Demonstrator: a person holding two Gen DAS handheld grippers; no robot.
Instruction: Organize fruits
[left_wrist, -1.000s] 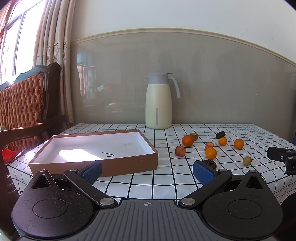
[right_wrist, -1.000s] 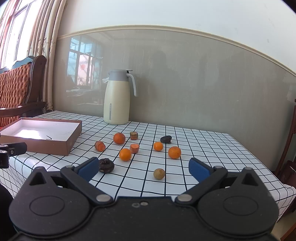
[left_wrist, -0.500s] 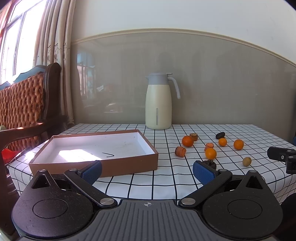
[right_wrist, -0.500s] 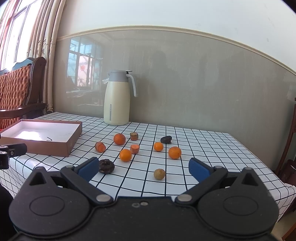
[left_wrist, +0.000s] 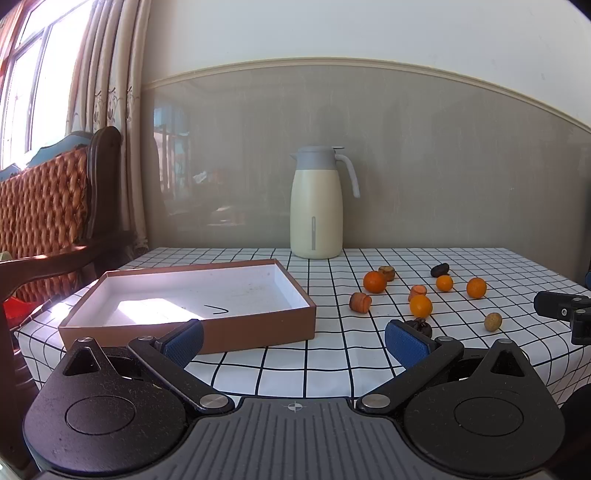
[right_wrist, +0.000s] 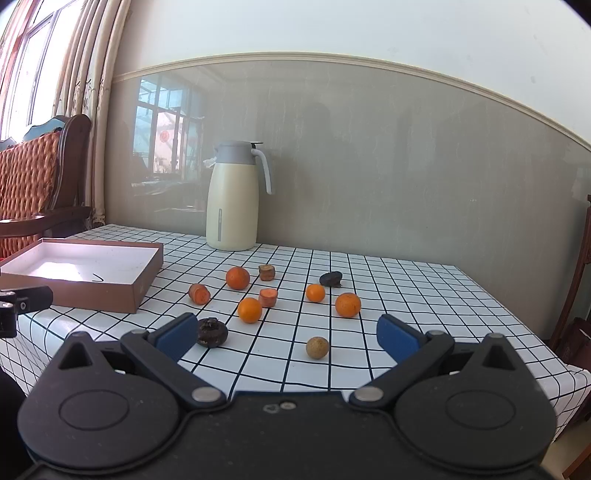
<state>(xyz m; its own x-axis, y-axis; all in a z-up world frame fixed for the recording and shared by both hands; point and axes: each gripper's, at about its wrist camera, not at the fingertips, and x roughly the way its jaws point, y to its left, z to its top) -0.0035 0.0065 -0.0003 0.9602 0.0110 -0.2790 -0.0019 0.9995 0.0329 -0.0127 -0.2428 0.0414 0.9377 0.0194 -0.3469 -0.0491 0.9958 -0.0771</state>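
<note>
Holding both tongs, left (left_wrist: 293, 338) and right (right_wrist: 287, 334), wide open, empty: four oranges (right_wrist: 249, 310), three carrot chunks (right_wrist: 199, 294) ahead, checked cloth (right_wrist: 406, 295).

Both cameras sat low at the near edge of the checked table (left_wrist: 295, 365), facing the back wall. The left wrist view looked from the left end, close behind the brown box (left_wrist: 192, 295), with the scattered fruit off to its right. The right wrist view looked from further right, the fruit straight ahead and the box at far left. Both shared the cream jug (right_wrist: 232, 199), box and fruit, and each caught the other gripper's tip at its edge
</note>
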